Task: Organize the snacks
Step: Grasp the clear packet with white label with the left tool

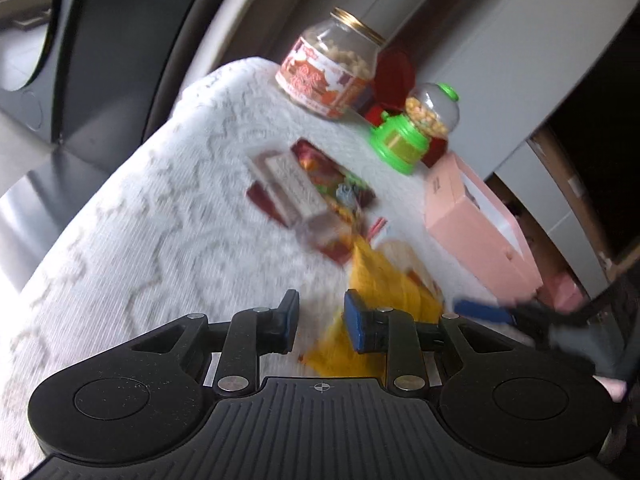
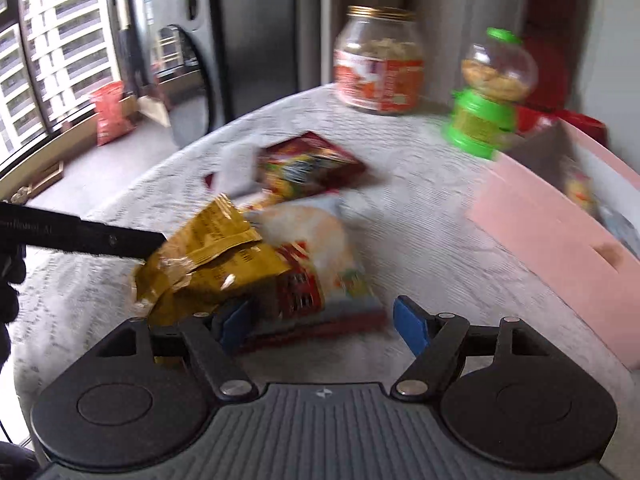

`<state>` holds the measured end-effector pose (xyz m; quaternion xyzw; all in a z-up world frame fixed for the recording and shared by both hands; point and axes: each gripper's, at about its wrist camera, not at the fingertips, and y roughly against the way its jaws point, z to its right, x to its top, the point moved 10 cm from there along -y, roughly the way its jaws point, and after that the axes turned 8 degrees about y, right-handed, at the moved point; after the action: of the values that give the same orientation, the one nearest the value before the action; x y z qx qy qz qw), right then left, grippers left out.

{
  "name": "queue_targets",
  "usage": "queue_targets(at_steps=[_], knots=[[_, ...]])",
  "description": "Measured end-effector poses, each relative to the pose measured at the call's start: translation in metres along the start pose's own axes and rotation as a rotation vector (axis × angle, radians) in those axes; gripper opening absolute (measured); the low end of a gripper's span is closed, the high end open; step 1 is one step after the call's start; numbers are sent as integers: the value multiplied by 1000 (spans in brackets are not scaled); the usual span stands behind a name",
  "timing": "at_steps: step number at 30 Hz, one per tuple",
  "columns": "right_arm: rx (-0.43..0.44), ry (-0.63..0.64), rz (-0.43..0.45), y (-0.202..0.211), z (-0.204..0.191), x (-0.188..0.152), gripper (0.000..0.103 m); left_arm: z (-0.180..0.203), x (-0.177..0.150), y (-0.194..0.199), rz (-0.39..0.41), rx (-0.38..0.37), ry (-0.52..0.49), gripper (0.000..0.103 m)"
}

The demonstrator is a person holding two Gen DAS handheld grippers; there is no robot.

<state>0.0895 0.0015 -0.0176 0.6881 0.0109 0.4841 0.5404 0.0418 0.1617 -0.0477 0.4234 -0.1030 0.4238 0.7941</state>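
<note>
Blue-padded left gripper [image 1: 322,322], jaws narrowly apart and empty, hovers over a yellow snack bag [image 2: 212,256] on the white tablecloth [image 1: 160,200]; right gripper [image 2: 324,326] gapes wide, empty, beside a pink box [image 2: 552,236].

White tablecloth [image 1: 168,208] is showing a pale grey zigzag weave, with a yellow-gold crinkled packet [image 2: 208,252] and a white pouch [image 2: 320,248] with red and green print lying on it, plus a dark red packet [image 2: 308,164] carrying multicolour print. Clear jar [image 1: 332,68] is wearing a gold lid and an orange-red and white label, the candy dispenser [image 1: 416,128] is showing a bright green base and cap under a clear globe of yellowish pieces, and the box [image 1: 480,224] is showing plain pink. Both the left gripper [image 1: 320,320] and right gripper [image 2: 320,324] are showing black bodies with blue pads.
</note>
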Motion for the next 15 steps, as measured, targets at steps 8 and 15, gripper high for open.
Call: queue_targets(at_steps=[8,15], knots=[[-5,-48,54,7,16,-23,78,-17,59,-25,141,160,143,29],[-18,-39,82,8,14,-25,80,5,65,-60,162,297,-50,35]])
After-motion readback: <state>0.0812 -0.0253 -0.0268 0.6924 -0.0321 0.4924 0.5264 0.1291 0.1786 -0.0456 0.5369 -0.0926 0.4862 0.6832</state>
